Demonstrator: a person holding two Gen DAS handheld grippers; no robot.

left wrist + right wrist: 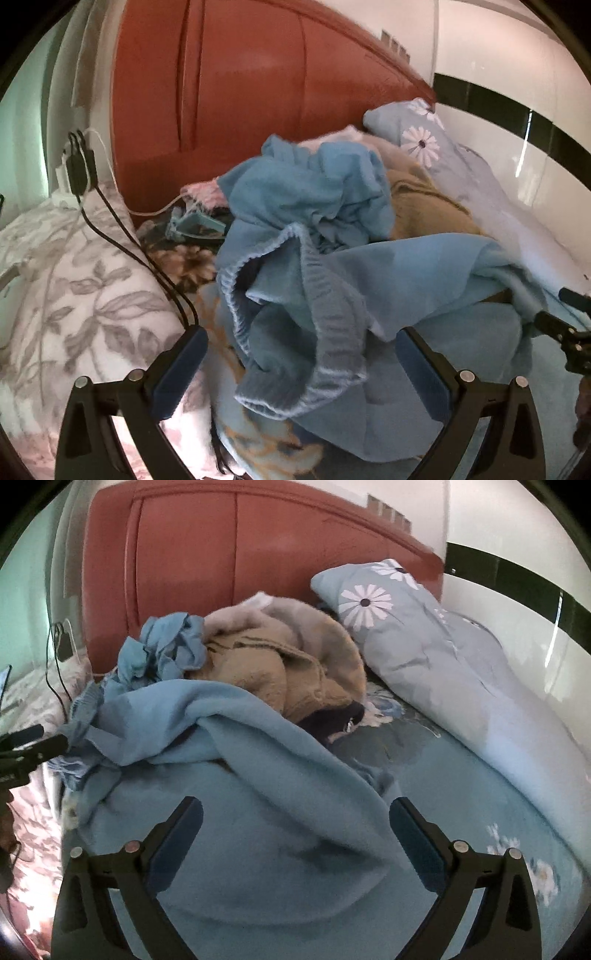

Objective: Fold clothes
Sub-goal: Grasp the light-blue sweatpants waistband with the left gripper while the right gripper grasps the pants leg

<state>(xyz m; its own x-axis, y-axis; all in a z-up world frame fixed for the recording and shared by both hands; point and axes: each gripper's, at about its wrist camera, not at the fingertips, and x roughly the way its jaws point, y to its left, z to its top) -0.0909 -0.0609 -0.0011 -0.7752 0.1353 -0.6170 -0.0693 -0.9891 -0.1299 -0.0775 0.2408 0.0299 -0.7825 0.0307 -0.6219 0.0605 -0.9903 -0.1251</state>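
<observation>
Both tools agape over blue garment [258,775] (waistband [325,321] bunched).

Left gripper [301,363] and right gripper [295,834], fingers spread wide, nothing held.

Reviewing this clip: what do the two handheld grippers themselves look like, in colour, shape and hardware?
The left gripper and the right gripper look identical: matte black angular plastic frames with cut-out openings, two splayed fingers each faced with dark blue rectangular pads, and round silver pivot bolts along the arms. No sleeves, hands or cables of their own are visible. The left one's black side profile also shows at the right view's edge.
</observation>
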